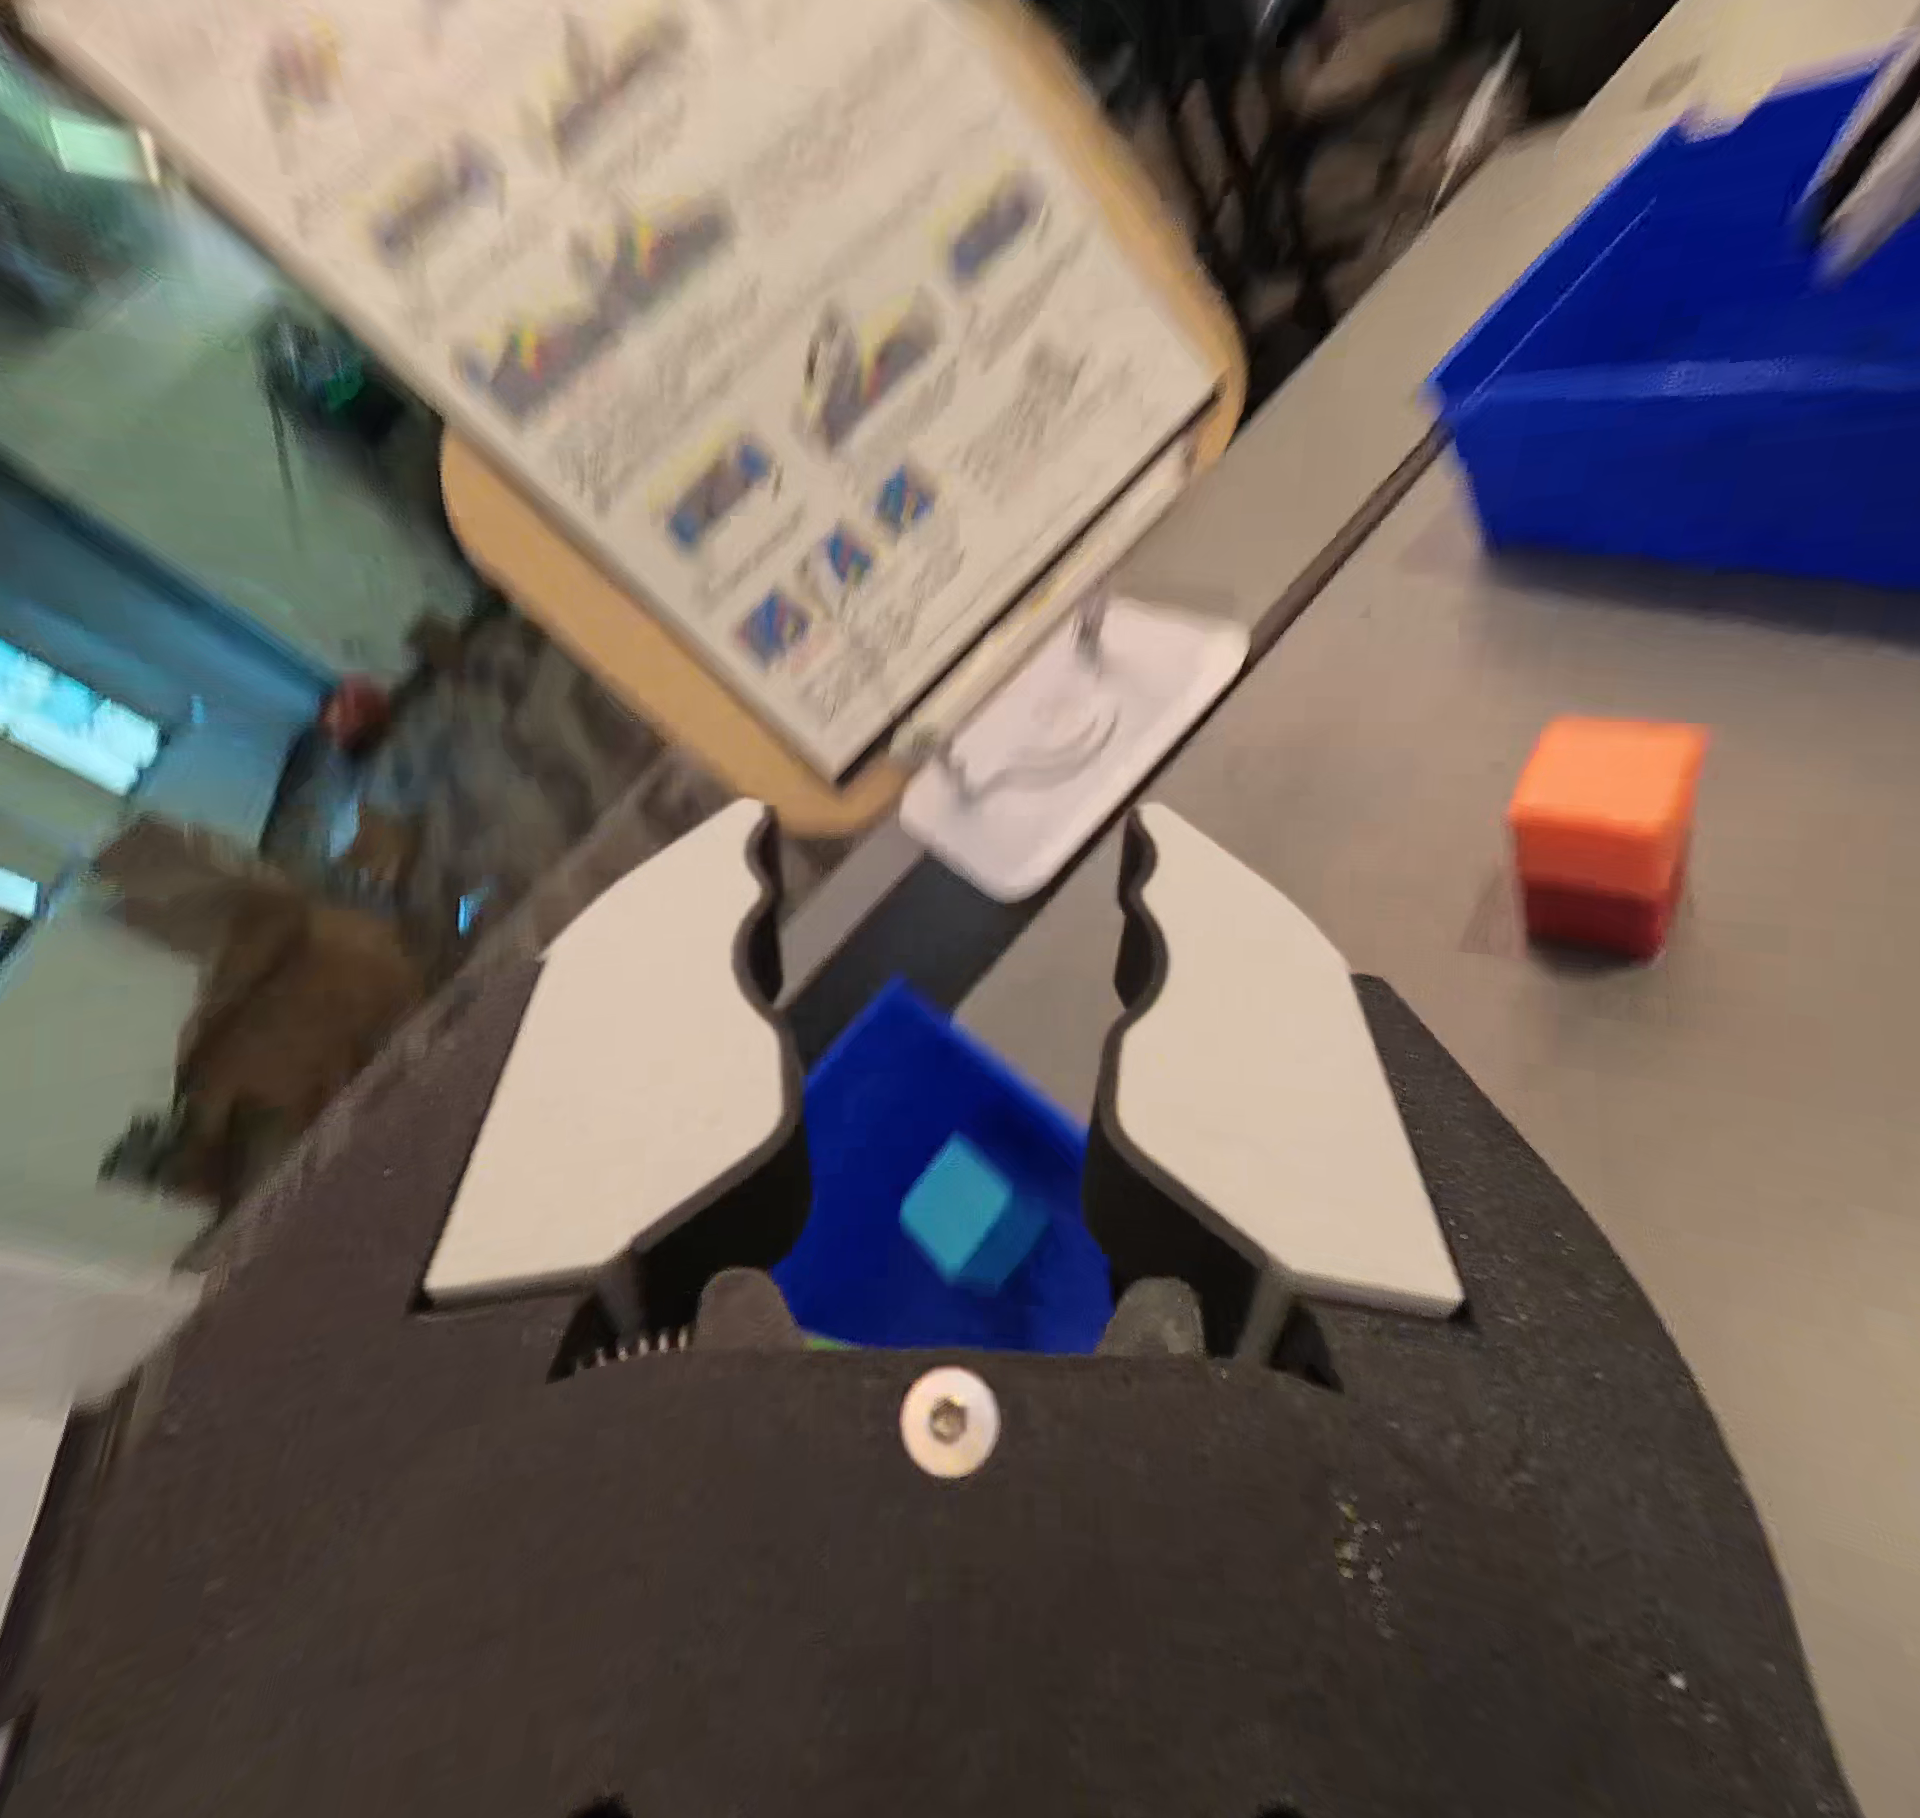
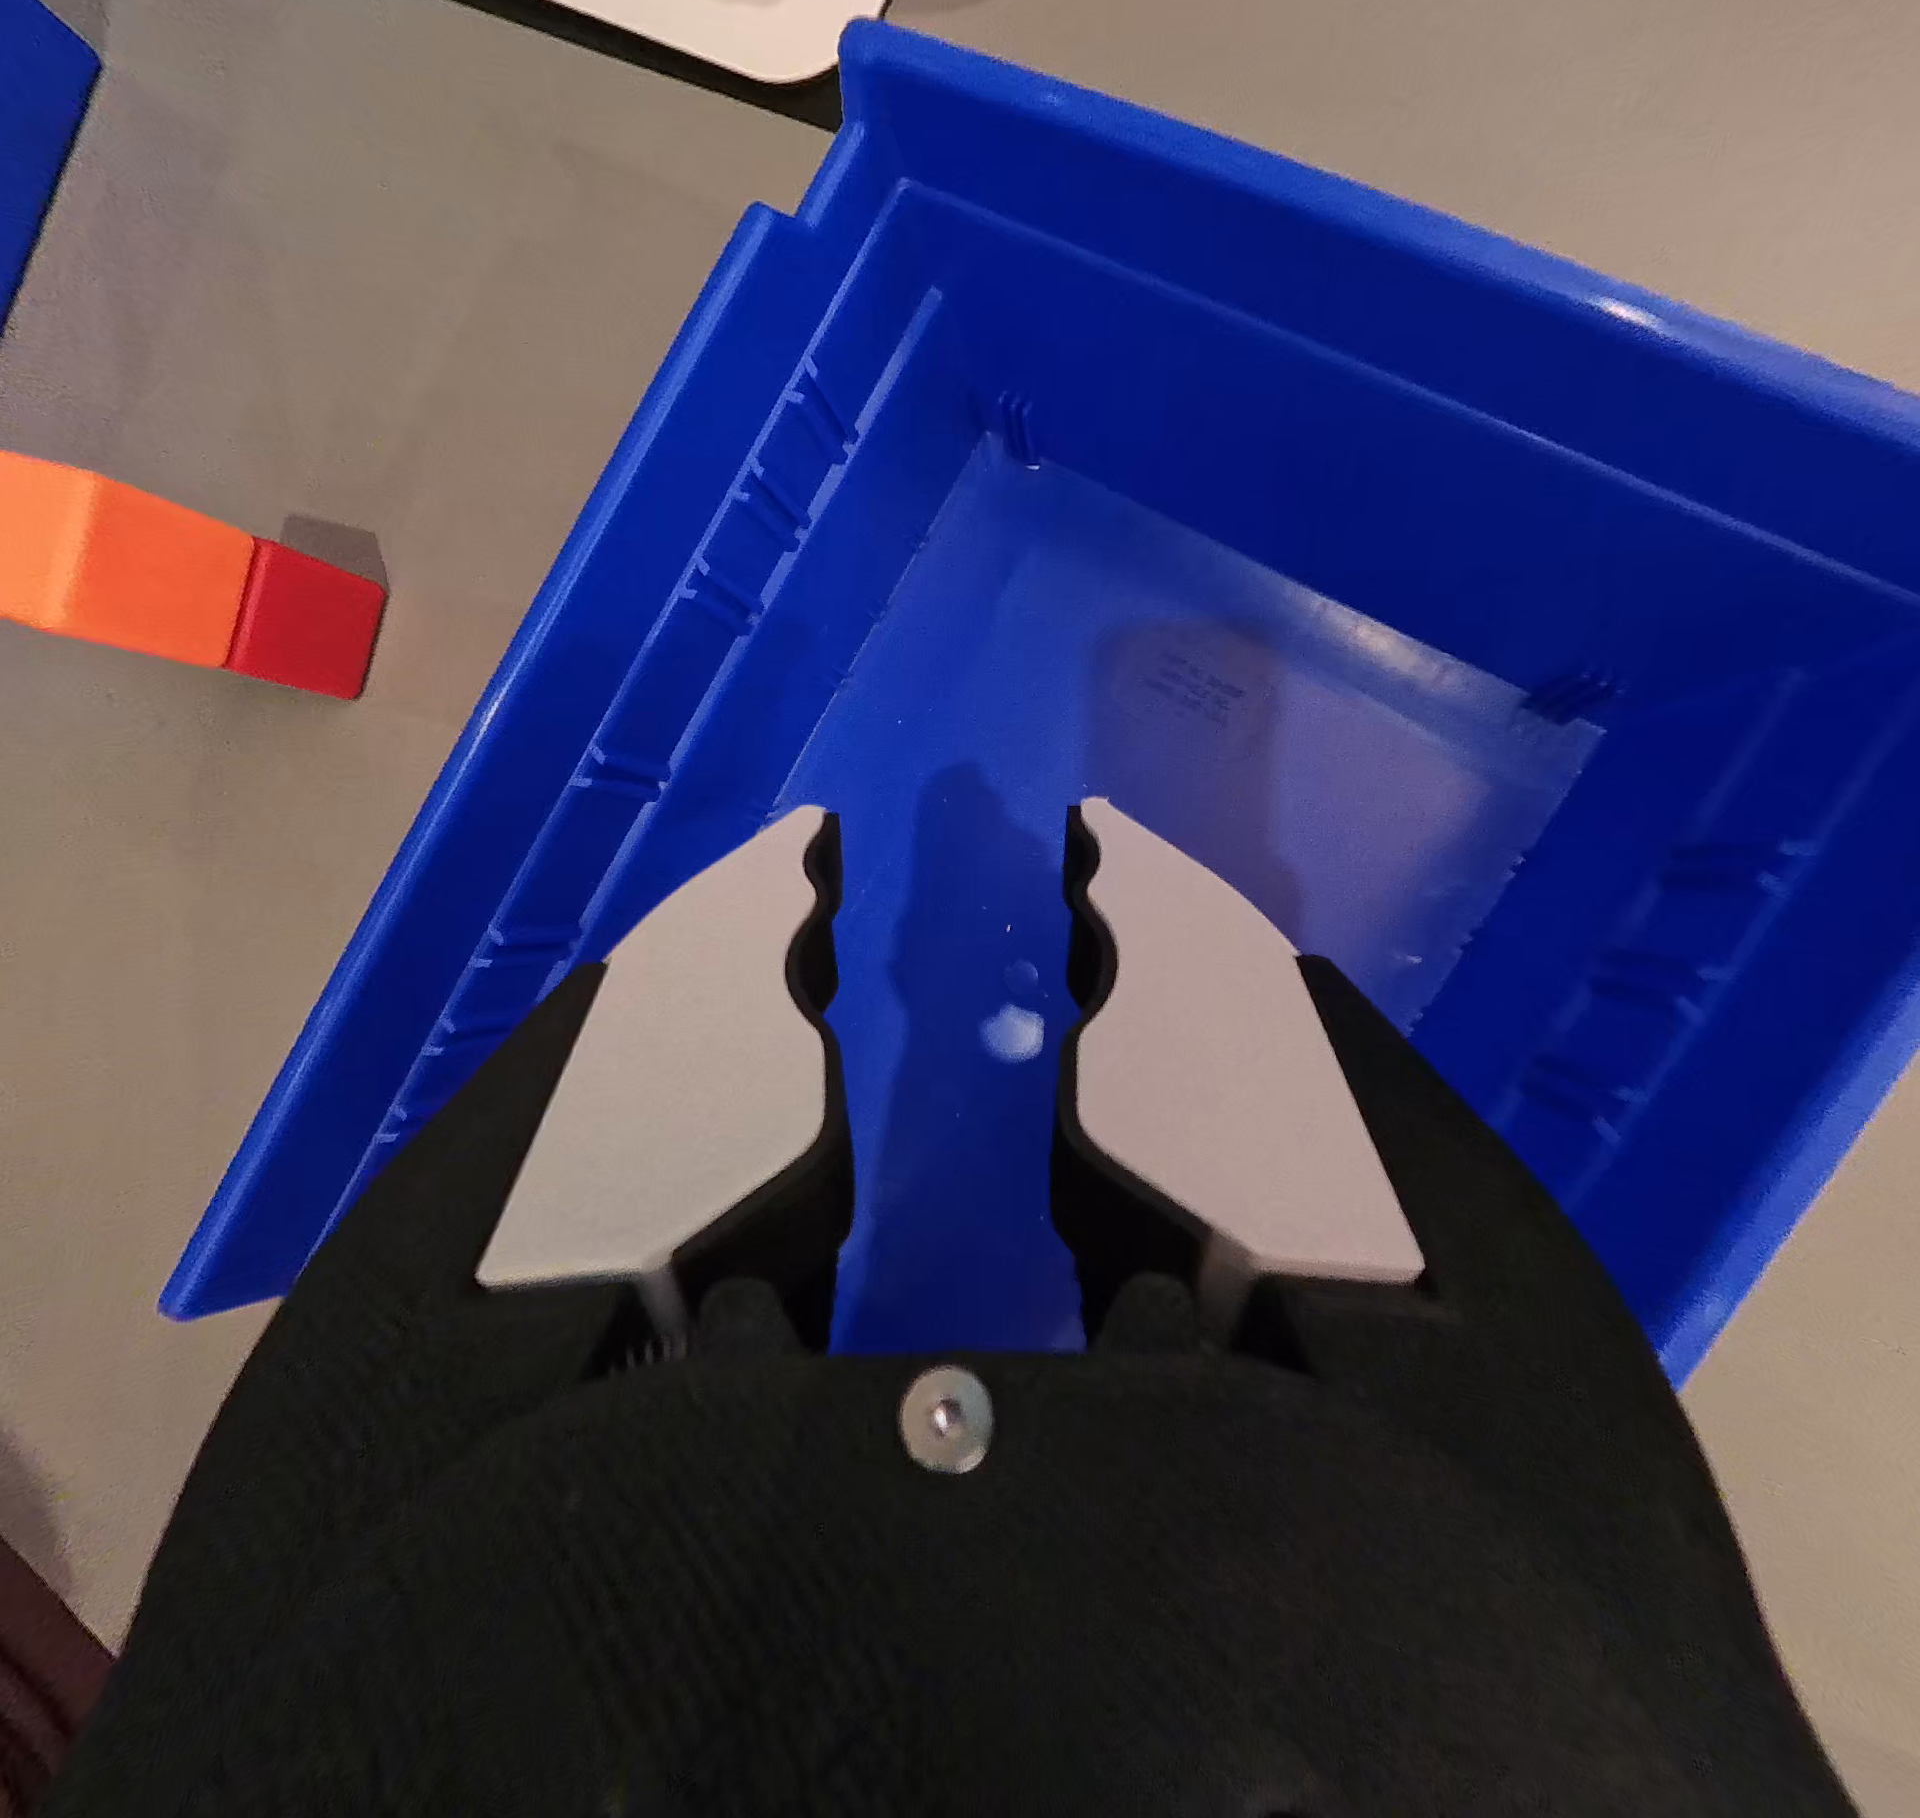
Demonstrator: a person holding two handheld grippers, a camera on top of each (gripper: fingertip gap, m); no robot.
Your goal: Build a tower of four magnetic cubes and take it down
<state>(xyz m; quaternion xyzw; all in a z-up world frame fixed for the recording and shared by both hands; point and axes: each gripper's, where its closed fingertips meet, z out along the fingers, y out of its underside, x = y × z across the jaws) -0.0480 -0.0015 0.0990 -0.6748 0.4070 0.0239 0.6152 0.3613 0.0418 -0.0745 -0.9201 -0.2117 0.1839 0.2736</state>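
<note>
On the grey table [image 1: 1299, 625], an orange cube [image 1: 1605, 781] sits stacked on a red cube [image 1: 1600, 921]. Left of them, the left gripper [image 1: 945, 895] spreads wide above a light-blue cube [image 1: 966, 1212] in a blue bin [image 1: 894, 1072]. To the stack's right, the right gripper [image 2: 948, 864] gapes empty over another blue bin [image 2: 1351, 334]. The room beyond is blurred.

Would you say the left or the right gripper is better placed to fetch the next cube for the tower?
Left, probably. The open left gripper looks down on a light blue cube in its bin; the right gripper is over an empty bin.
</note>
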